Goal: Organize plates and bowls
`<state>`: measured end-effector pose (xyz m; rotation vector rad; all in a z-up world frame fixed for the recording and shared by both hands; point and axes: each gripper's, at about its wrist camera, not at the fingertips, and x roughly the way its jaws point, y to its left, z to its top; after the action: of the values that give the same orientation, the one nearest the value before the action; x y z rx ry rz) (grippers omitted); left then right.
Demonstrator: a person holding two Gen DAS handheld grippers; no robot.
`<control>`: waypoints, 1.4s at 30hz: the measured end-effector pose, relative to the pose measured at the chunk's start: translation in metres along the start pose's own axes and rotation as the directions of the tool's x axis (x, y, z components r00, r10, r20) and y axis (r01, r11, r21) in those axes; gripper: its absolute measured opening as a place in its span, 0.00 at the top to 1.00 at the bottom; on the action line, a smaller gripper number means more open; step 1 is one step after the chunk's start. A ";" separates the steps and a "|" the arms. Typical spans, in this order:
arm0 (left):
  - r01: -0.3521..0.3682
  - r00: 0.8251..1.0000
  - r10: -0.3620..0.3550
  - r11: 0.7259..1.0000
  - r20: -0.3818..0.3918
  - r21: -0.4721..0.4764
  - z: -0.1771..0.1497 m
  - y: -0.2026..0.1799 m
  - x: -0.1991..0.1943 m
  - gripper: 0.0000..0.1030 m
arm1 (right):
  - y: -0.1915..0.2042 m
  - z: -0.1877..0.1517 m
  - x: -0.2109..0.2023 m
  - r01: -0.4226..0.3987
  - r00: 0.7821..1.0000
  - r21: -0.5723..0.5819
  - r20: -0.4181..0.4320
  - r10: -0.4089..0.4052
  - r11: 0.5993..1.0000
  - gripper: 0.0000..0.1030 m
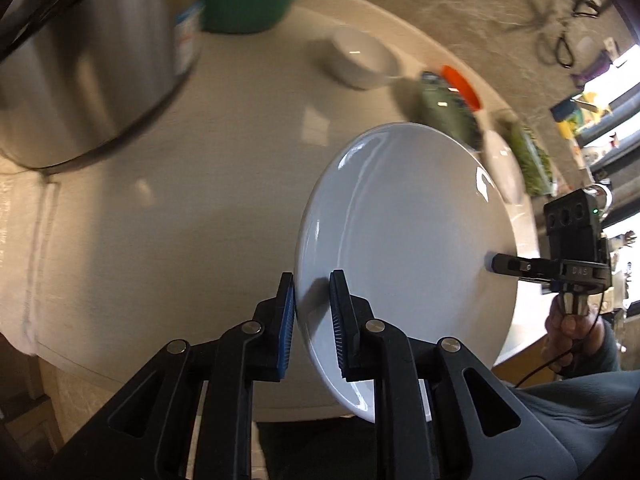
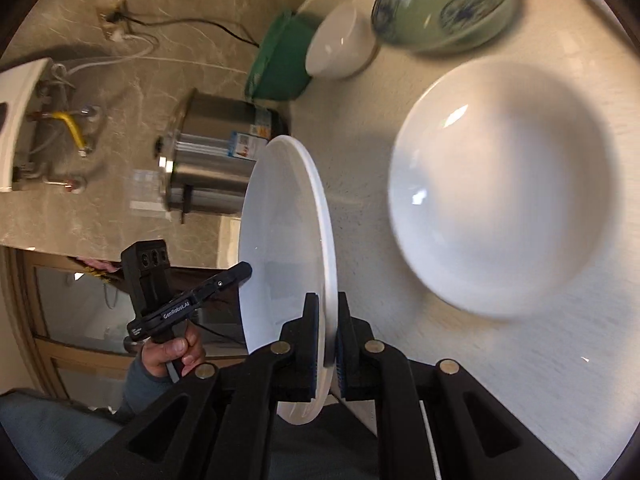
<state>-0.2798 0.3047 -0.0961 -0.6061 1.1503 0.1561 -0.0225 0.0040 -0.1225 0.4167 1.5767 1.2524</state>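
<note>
Both grippers hold the same white plate (image 1: 404,248) by opposite edges, clear above the pale round table (image 1: 200,184). The left gripper (image 1: 312,312) has its jaws narrow, blue pads on either side of the plate's near rim; the outer pad lies against the underside, while a sliver of shadow shows beside the inner one, so how firmly it pinches is hard to judge. The right gripper (image 2: 326,340) is closed down tight on the rim, the thin edge running straight up between its pads. Each wrist view also catches the other gripper at the plate's far edge, with a hand (image 2: 176,354) wrapped round its handle.

The plate is tilted well off flat – nearly on edge from the right wrist – its face turned toward the left gripper's camera (a round plate, so no long axis).

On the table beyond it lie a large white bowl (image 2: 504,188), a small white bowl (image 2: 340,44), a green patterned bowl (image 2: 444,4) and a green basin (image 2: 280,60), all smeared by blur. A steel pot (image 2: 212,160) stands at the table's edge, its top cut off in the left view
</note>
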 end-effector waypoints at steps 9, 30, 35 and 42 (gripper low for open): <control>-0.042 0.999 0.043 0.999 -0.025 0.034 0.010 0.050 0.025 0.84 | 0.008 0.010 0.060 0.215 0.976 -0.019 -0.033 -0.215 0.976 0.84; -0.043 0.999 0.044 0.994 -0.012 0.096 0.019 0.042 0.065 0.77 | 0.022 0.013 0.081 0.416 0.909 -0.078 0.019 -0.416 0.906 0.74; -0.026 1.000 0.026 0.995 0.006 0.091 0.016 0.044 0.061 0.60 | 0.027 0.014 0.085 0.431 0.902 -0.090 0.032 -0.430 0.898 0.61; -0.019 0.999 0.015 0.997 0.049 0.076 0.009 0.047 0.050 0.43 | 0.029 0.012 0.084 0.443 0.896 -0.101 0.050 -0.441 0.891 0.51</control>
<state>-0.2712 0.3396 -0.1557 -0.5223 1.1100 0.1397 -0.0550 0.0859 -0.1382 -0.0050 1.4668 0.9664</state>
